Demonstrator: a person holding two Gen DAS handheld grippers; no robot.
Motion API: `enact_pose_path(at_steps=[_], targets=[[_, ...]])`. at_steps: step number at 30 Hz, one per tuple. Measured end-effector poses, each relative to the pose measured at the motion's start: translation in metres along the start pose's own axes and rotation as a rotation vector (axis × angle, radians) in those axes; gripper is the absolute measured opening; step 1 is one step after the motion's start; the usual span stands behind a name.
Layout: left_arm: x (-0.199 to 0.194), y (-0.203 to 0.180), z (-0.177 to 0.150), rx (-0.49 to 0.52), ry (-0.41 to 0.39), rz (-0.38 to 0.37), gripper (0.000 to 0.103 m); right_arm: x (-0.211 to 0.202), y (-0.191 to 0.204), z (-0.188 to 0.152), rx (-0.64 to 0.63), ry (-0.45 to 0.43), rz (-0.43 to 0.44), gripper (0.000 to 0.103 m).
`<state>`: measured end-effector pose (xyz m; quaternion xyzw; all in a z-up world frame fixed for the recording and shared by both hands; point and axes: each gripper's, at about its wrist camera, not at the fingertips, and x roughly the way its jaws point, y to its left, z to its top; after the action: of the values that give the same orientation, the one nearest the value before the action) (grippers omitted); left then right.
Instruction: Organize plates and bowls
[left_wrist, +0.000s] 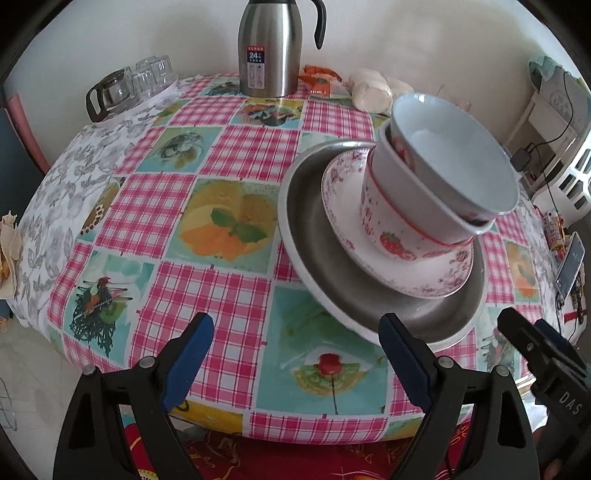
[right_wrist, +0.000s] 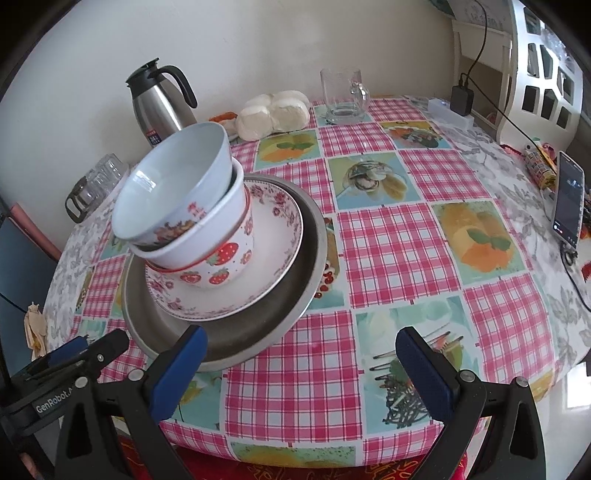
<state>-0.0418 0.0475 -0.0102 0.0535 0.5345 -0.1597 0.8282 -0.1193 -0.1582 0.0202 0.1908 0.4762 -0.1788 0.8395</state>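
Note:
A stack stands on the checked tablecloth: a metal plate (left_wrist: 332, 273) at the bottom, a floral plate (left_wrist: 343, 206) on it, a strawberry bowl (left_wrist: 391, 225), then a white bowl (left_wrist: 413, 184) and a pale blue bowl (left_wrist: 454, 155) nested on top, leaning. The stack also shows in the right wrist view: metal plate (right_wrist: 295, 295), floral plate (right_wrist: 273, 236), strawberry bowl (right_wrist: 221, 266), blue bowl (right_wrist: 177, 184). My left gripper (left_wrist: 295, 354) is open and empty, its right finger by the metal plate's near rim. My right gripper (right_wrist: 306, 358) is open and empty, its left finger by that rim.
A steel thermos (left_wrist: 269, 48) stands at the back, with a glass pot and cups (left_wrist: 125, 88) on the left. Steamed buns (right_wrist: 273, 110) and a glass mug (right_wrist: 343, 96) stand at the far side. A phone (right_wrist: 569, 199) leans at the right edge.

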Motion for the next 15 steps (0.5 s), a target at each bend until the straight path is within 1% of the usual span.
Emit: enact_pose_path(at_steps=[7, 15], targets=[[-0.0010, 0.0002, 0.0012, 0.006, -0.001, 0.013, 0.091, 0.0036, -0.0017, 0.0011, 0.007, 0.011, -0.018, 0.103], [0.0031, 0.0013, 0.0012, 0.012, 0.018, 0.021, 0.091, 0.0097, 0.0011, -0.0002, -0.005, 0.021, -0.023, 0.103]])
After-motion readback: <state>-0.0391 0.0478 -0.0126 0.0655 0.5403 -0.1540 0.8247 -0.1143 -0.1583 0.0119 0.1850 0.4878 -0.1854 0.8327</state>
